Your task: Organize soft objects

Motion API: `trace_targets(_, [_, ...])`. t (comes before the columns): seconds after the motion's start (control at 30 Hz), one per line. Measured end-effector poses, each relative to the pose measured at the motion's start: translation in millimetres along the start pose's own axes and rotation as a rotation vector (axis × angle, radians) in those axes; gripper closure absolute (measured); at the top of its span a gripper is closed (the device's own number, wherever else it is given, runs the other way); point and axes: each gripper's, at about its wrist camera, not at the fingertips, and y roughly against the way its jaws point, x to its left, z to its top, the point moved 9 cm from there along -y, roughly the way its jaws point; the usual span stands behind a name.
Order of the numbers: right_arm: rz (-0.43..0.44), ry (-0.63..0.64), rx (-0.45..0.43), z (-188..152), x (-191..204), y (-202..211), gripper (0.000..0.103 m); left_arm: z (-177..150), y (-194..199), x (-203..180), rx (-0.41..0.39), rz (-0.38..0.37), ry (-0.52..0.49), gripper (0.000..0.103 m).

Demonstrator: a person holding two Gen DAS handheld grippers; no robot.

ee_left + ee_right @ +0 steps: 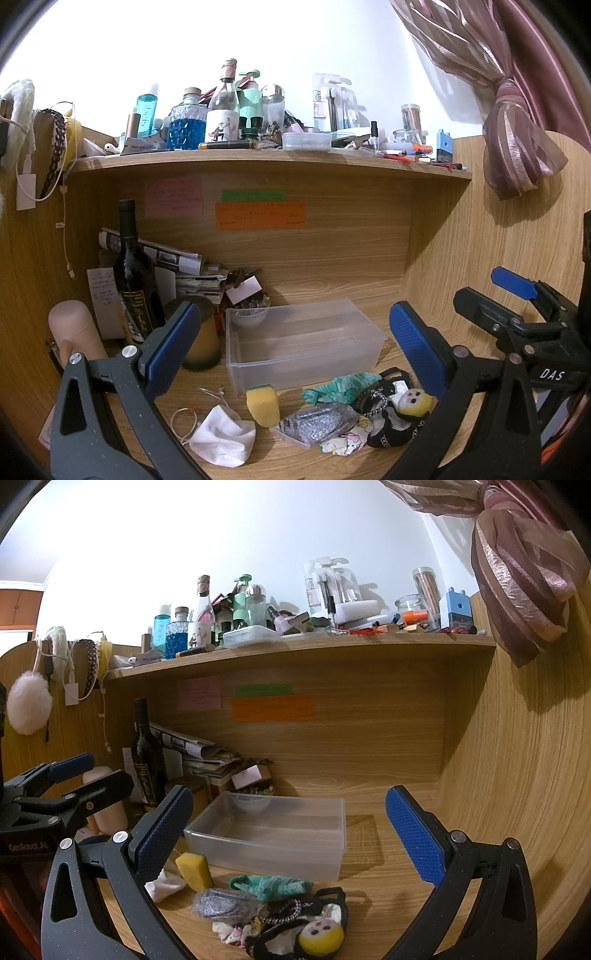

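Observation:
A clear plastic bin (303, 345) (273, 836) stands empty on the wooden desk. In front of it lie soft things: a white cloth (221, 435) (162, 884), a yellow sponge (263, 404) (194, 870), a green knit piece (340, 387) (273, 884), a silver glitter pouch (317, 424) (225, 904), and a black-and-white toy with a yellow face (400, 410) (314, 934). My left gripper (295, 347) is open and empty above them. My right gripper (291, 838) is open and empty; it also shows in the left wrist view (513, 295).
A dark wine bottle (135, 273), a brown jar (199, 332), a pink tube (75, 328) and stacked papers (192, 269) crowd the back left. A shelf (258, 160) above holds several bottles. A curtain (513, 122) hangs at the right.

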Motion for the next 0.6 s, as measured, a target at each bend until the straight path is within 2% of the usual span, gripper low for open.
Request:
trace_targets(0.33, [0.011,-0.002,0.012,-2,1,-3,0.0,-4,-5,-3,0.021,-0.018,0.003,0.0])
trace_targets(0.6, [0.035,-0.027,0.074,-16,-3,-15,0.0,-21,-16,7,0.064,-0.022,0.019,0.0])
